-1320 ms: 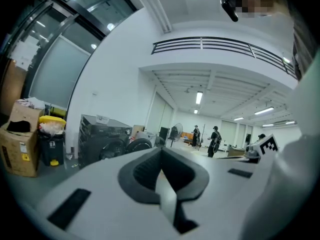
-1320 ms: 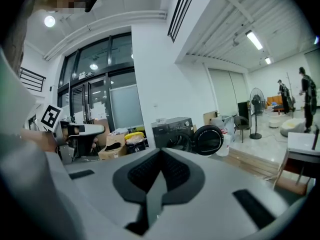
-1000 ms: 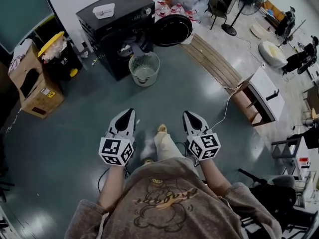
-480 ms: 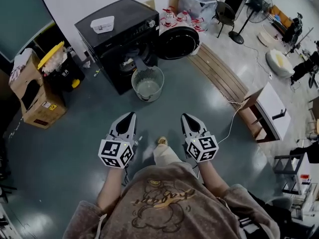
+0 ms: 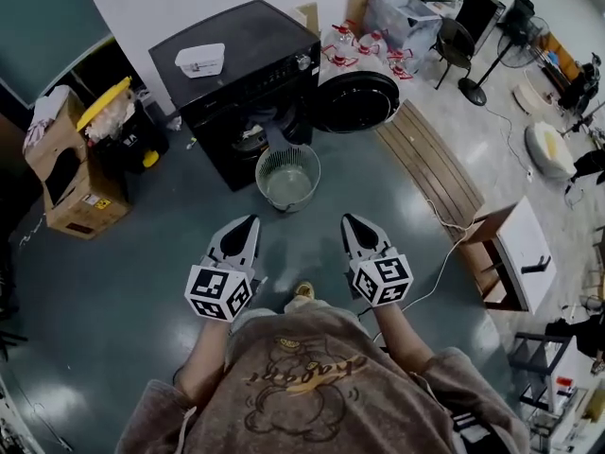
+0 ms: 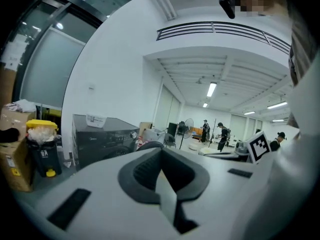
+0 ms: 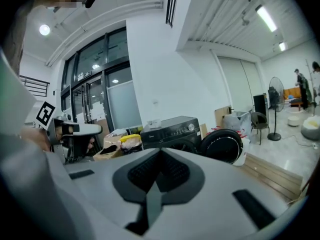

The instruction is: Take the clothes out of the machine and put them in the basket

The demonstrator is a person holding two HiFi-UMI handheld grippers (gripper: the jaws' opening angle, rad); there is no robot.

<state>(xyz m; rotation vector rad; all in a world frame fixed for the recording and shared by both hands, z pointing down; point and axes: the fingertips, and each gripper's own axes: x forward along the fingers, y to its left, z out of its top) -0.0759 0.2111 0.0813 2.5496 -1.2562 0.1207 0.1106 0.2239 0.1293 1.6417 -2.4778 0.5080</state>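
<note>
The task looked barely begun: left gripper (image 5: 248, 223) and right gripper (image 5: 349, 223), both closed and empty, were well short of the open machine (image 5: 236, 74) and basket (image 5: 288, 159).

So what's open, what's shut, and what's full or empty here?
washing machine door: swung wide open.
clothes: not taken out yet, one piece hanging out.
basket: upright, looks empty.
left tool: shut, holding nothing.
right tool: shut, holding nothing.

Black washer (image 5: 236, 74) top middle, round door (image 5: 356, 102) swung open rightward. Pale mesh basket (image 5: 314, 170) sits upright just below it, with maybe clothes (image 5: 257, 132) in the drum.
</note>
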